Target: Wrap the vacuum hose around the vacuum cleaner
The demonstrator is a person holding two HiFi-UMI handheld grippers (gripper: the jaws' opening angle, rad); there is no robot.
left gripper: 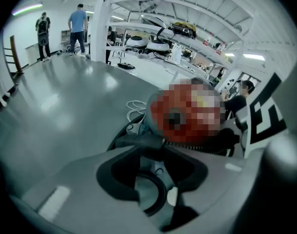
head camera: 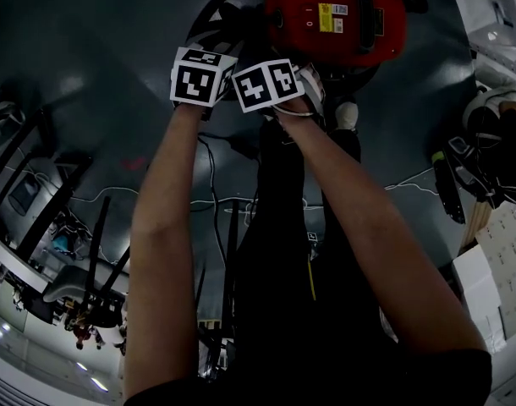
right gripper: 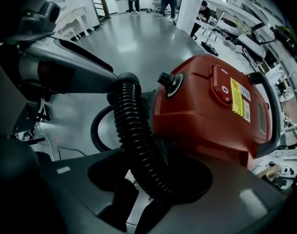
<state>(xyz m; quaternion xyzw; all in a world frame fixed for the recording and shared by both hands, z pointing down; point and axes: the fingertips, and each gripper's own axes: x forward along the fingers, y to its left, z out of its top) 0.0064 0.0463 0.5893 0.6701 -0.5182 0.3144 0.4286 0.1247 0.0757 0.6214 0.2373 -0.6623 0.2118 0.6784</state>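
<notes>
The red vacuum cleaner (head camera: 334, 15) stands on the dark floor just beyond both grippers; it also fills the right gripper view (right gripper: 212, 111). Its black ribbed hose (right gripper: 139, 145) runs up between the jaws of my right gripper (right gripper: 148, 165), which is shut on it, then loops behind on the floor. My left gripper (left gripper: 153, 147) holds the same hose higher up, at its smooth black cuff (left gripper: 139, 140), right beside the vacuum. From above, the left gripper (head camera: 203, 74) and the right gripper (head camera: 271, 85) sit side by side, almost touching.
White cables (head camera: 216, 201) trail over the floor near my legs. White boxes (head camera: 503, 260) and a black tool (head camera: 448, 184) lie at the right, black stands (head camera: 38, 201) at the left. Two people (left gripper: 79, 28) stand far off, beside shelves of gear (left gripper: 158, 38).
</notes>
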